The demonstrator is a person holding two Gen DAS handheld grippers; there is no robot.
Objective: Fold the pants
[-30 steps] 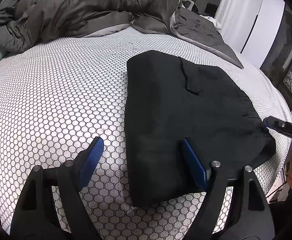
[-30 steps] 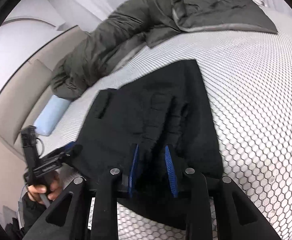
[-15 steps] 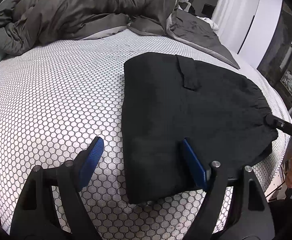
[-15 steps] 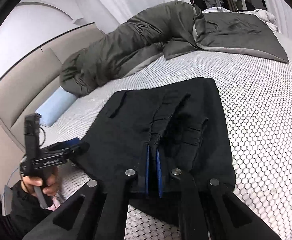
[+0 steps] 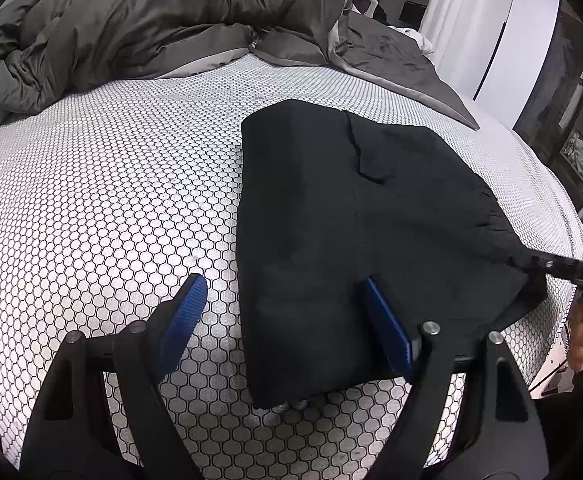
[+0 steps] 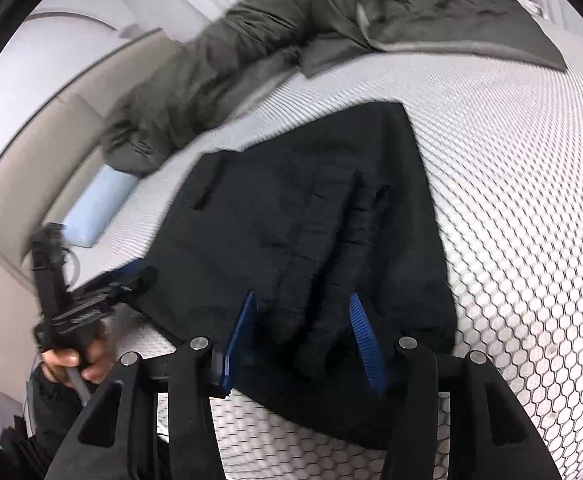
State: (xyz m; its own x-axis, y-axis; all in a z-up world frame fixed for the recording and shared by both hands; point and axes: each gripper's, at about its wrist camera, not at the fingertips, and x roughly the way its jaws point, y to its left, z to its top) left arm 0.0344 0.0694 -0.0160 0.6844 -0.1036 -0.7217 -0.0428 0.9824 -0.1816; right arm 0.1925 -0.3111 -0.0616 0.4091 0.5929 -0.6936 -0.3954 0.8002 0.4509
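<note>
Two risks from the left wrist view: the folded pants point(image 5: 363, 232) lie near the bed's point(image 5: 111, 200) edge, and the left gripper point(image 5: 287, 328), jaws apart, could drag a layer loose. From the right wrist view, blurred: right gripper point(image 6: 303, 336) jaws apart over bunched cloth; honeycomb sheet, grey duvet point(image 6: 251, 52), pale headboard point(image 6: 31, 160).

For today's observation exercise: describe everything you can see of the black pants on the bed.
The black pants lie folded into a compact, roughly rectangular bundle on the honeycomb-patterned sheet. The fabric looks matte and soft, with a pocket flap on top and a gathered, wrinkled end. The open left tool straddles one edge; the open right tool hangs over the wrinkled end.
</note>
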